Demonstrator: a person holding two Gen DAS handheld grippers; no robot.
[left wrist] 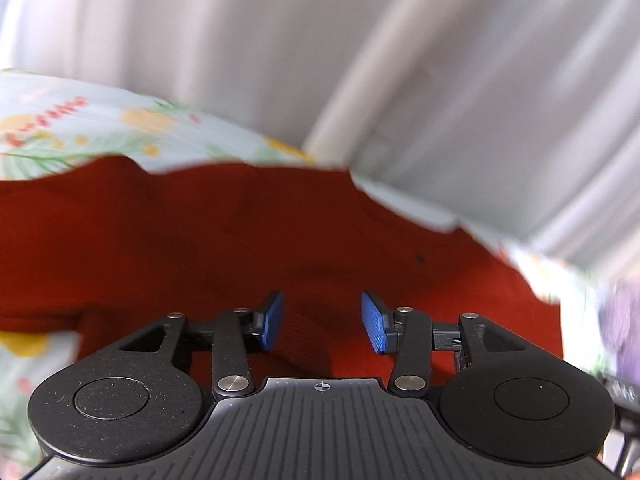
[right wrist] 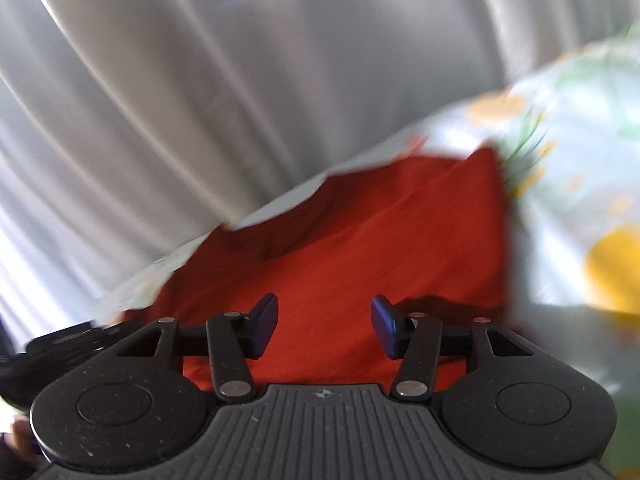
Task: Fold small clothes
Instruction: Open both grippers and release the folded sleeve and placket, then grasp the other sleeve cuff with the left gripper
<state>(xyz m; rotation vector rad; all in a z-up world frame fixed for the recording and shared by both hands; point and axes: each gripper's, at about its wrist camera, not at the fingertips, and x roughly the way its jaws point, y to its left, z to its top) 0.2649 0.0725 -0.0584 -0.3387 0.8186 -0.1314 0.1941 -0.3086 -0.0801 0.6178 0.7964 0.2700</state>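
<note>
Showing only leftward, a purple blur [left wrist: 622,320] edges the red garment [left wrist: 240,240].

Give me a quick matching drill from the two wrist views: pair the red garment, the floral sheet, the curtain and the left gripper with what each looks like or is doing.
Things:
1. red garment
2. floral sheet
3. curtain
4. left gripper

Descriptions:
A. pale grey, hanging in folds behind
B. jaws apart, nothing pinched
C. lies spread under both grippers
D. light cloth with yellow and green print, beneath the garment

Pairs: 1-C, 2-D, 3-A, 4-B
</note>
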